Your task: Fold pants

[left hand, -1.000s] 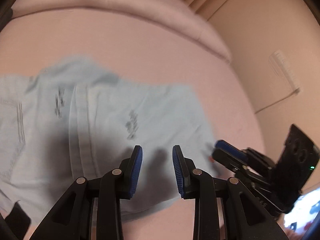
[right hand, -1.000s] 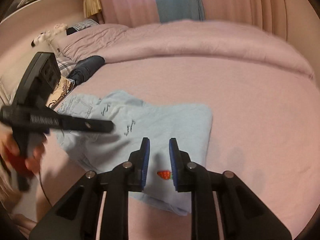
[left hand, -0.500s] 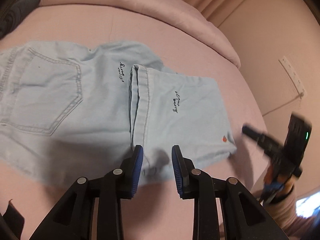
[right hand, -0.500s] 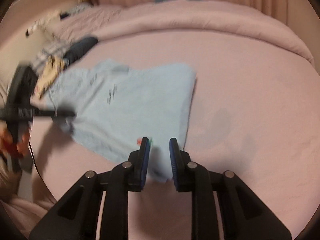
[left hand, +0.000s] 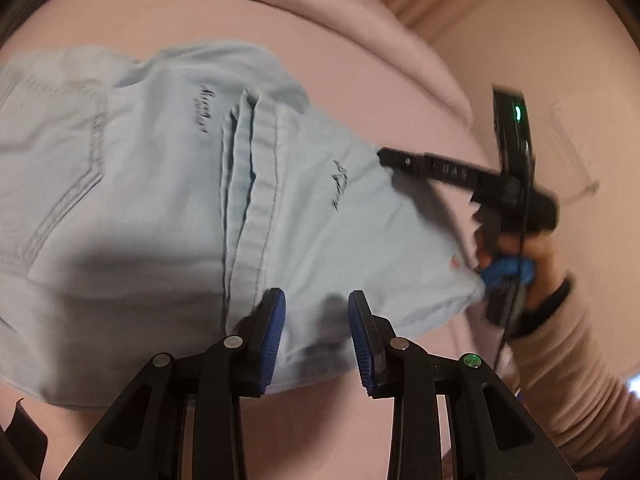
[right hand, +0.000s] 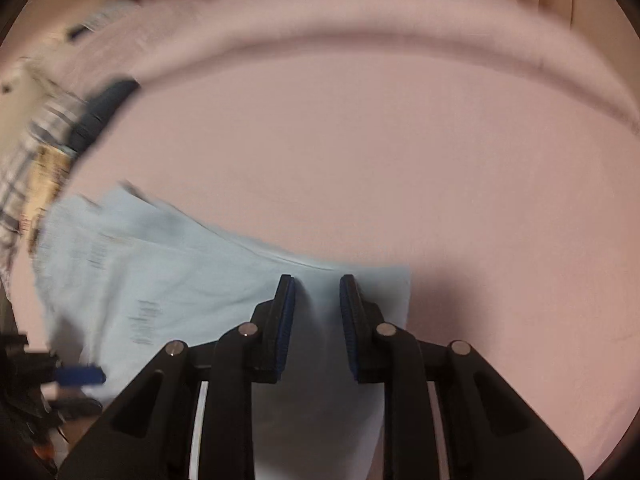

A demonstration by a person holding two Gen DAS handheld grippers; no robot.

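Light blue pants (left hand: 160, 208) lie folded on the pink bed, with one leg doubled back and its hem (left hand: 256, 184) on top. My left gripper (left hand: 316, 320) hovers low over the near edge of the pants. Its jaws are opening and its pads press on nothing. In the right wrist view my right gripper (right hand: 318, 300) stands narrowly open over the pants' (right hand: 168, 280) right corner, with cloth showing in the gap below. The left wrist view shows the right gripper (left hand: 448, 170) side-on at the pants' right edge, held by a hand (left hand: 508, 248).
A rolled pink duvet (right hand: 360, 28) runs along the bed's far side. Dark clothing (right hand: 100, 116) and plaid fabric (right hand: 24, 168) lie at the far left. A beige wall (left hand: 560, 80) rises past the bed's right edge. Bare pink sheet (right hand: 400, 168) lies beyond the pants.
Both grippers came down closer to the pants. The right one swung from the bed's edge onto the pants' right corner. The left one's jaws widened a little.
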